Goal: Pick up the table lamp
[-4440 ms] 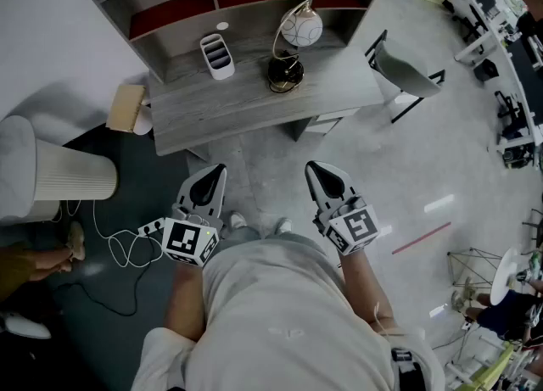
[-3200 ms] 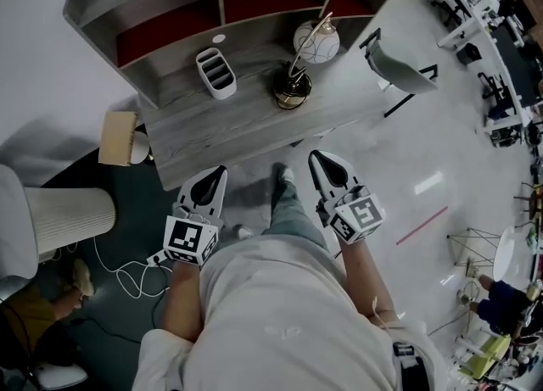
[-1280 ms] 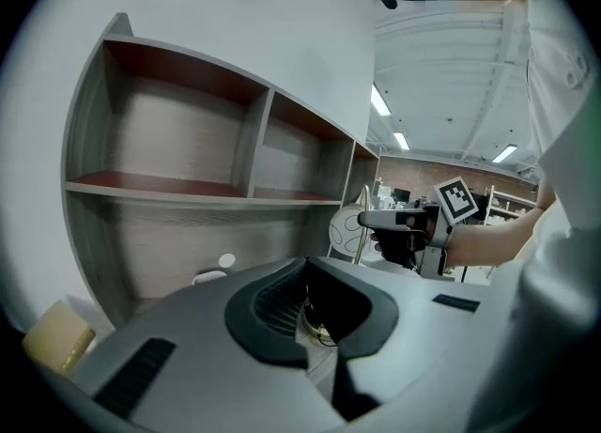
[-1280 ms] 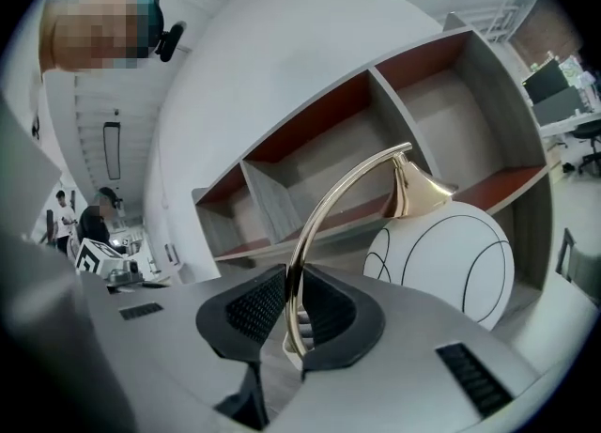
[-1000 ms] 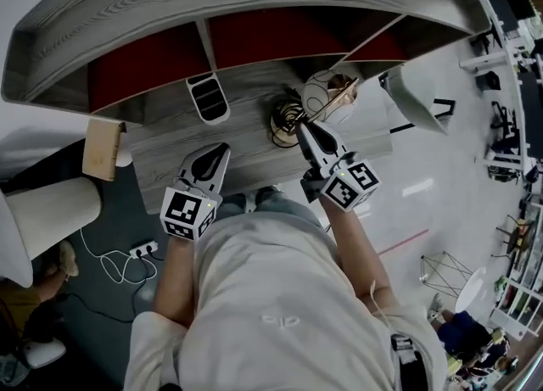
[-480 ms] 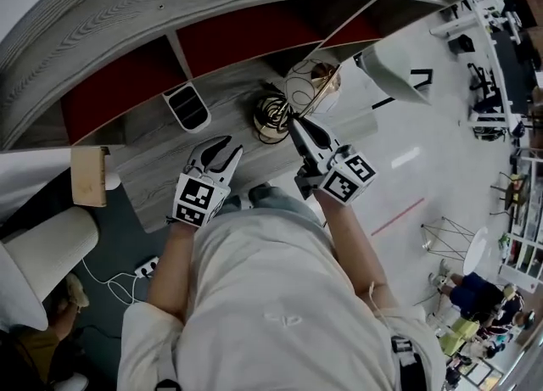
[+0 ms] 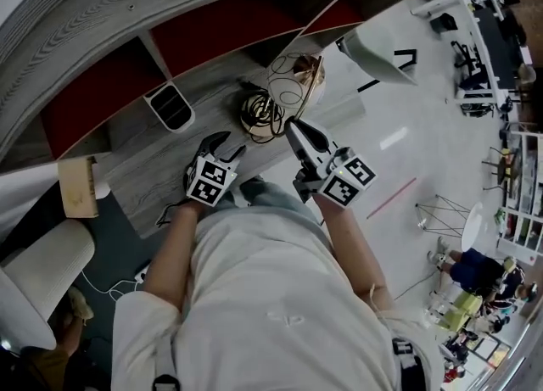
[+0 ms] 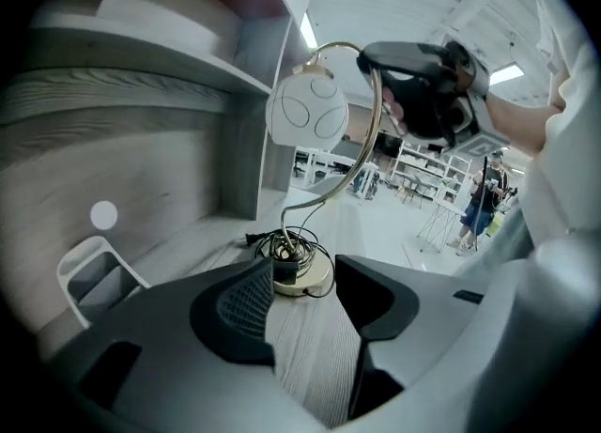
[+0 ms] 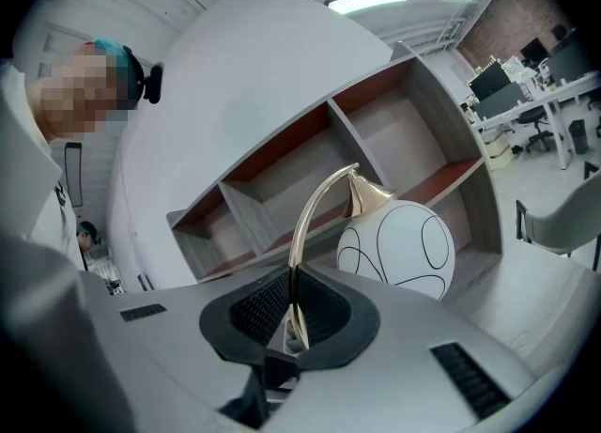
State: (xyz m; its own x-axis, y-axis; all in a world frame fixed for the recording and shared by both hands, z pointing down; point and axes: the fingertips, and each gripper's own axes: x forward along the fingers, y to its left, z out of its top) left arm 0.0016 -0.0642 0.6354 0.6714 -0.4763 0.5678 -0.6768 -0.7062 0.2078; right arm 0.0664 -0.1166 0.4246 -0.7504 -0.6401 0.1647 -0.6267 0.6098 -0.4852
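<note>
The table lamp has a white globe [image 7: 293,84] with black lines, a curved gold stem [image 9: 315,206] and a round base [image 7: 259,114] wound with black cord. It stands on the grey desk [image 7: 153,164]. My right gripper [image 7: 293,126] [image 9: 294,314] is closing, and its pads pinch the stem partway up. The left gripper view shows the globe [image 8: 307,112], the base [image 8: 300,271] and the right gripper [image 8: 423,93] on the stem. My left gripper [image 7: 227,142] [image 8: 305,295] is low over the desk with its jaws opening. The base lies just past its fingertips, and nothing is between them.
A white slotted organizer [image 7: 170,107] [image 8: 94,271] stands on the desk left of the lamp. Shelf cubbies with red backs [image 7: 212,29] rise behind it. A grey chair [image 7: 377,46] is to the right, and a cardboard box [image 7: 75,187] at the desk's left end.
My left gripper dropped toward the desk and the lamp base, and its jaws went from shut to wide apart. My right gripper stayed on the stem.
</note>
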